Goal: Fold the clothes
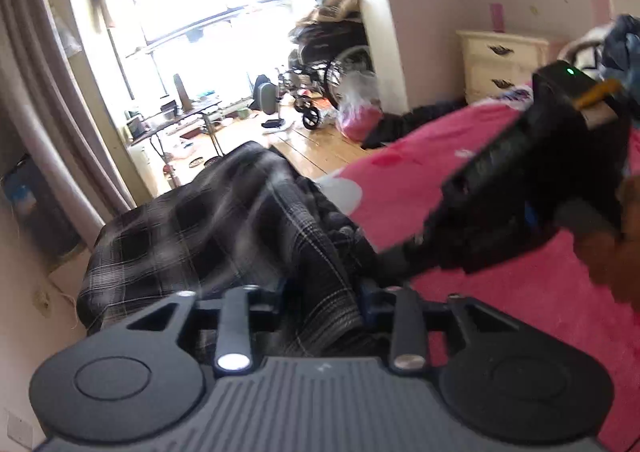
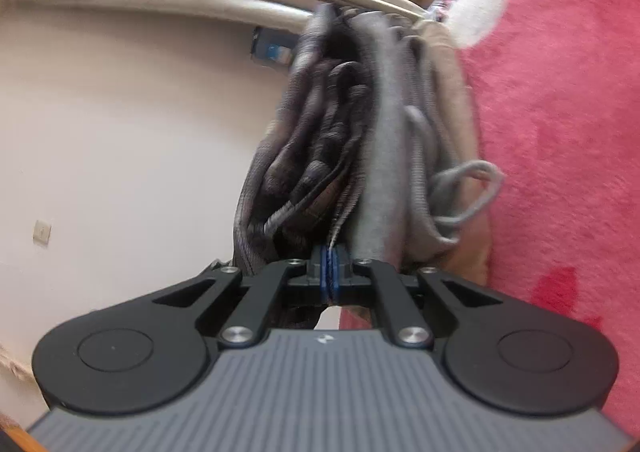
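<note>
A dark plaid garment hangs bunched over the edge of a pink fleece bed cover. My left gripper is open, its jaws set apart with a fold of the plaid cloth lying loosely between them. My right gripper comes in from the right, held by a hand, and its tip meets the same cloth. In the right wrist view my right gripper is shut, its blue pads pinching an edge of the gathered garment. A grey drawstring loop dangles from it beside the pink cover.
A cream dresser stands against the far wall. A pile of clothes sits on the bed at top right. Beyond lie a wooden floor, a wheelchair, a cluttered table and a curtain at left.
</note>
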Available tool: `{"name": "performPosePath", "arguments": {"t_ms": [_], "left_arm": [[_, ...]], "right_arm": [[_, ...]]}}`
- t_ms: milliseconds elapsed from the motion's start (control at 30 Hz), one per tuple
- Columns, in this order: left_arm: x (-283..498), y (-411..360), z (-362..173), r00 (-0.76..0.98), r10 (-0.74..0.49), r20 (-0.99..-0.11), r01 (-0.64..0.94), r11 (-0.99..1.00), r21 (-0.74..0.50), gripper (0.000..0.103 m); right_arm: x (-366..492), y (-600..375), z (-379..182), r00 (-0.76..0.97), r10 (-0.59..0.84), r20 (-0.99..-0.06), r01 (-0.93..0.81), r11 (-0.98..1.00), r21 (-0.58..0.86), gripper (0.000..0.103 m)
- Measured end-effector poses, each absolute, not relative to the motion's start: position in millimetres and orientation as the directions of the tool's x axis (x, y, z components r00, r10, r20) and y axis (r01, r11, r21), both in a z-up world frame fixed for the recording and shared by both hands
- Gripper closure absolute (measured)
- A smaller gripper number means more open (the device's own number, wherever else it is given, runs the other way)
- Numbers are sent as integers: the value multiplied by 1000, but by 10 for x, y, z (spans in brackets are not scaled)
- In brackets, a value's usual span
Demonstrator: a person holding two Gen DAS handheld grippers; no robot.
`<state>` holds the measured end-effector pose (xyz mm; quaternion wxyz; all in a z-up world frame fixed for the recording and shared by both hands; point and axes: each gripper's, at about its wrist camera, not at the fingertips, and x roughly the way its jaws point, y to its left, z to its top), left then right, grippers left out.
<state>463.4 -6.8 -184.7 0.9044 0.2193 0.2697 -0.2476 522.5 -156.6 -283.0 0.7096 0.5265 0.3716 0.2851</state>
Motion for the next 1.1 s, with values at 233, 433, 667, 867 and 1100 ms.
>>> {"name": "performPosePath", "arguments": {"t_ms": [233, 433, 667, 867, 1100], "left_arm": [[4344, -92, -1756, 725, -433, -537, 621, 747, 237, 36], [4239, 12, -1763, 784, -383, -488, 545, 802, 245, 41], [4404, 28, -1936, 812, -312, -494, 448, 875, 184, 92], [4373, -43, -1974, 802, -357, -478, 467, 875, 130, 93], [4345, 266, -2024, 770, -439, -462, 498, 867, 7, 60]], "right_arm": [[5194, -2003, -2635, 689, 695, -204, -4, 285, 959, 88], [5921, -1706, -2141, 666, 700, -259, -114, 438, 892, 48], [6555, -1267, -2183, 569, 674, -471, -62, 607, 793, 90], [6416, -1358, -1940, 640, 661, -392, -164, 616, 771, 98], [6465, -1538, -2290, 651, 600, -466, -76, 662, 746, 90]]}}
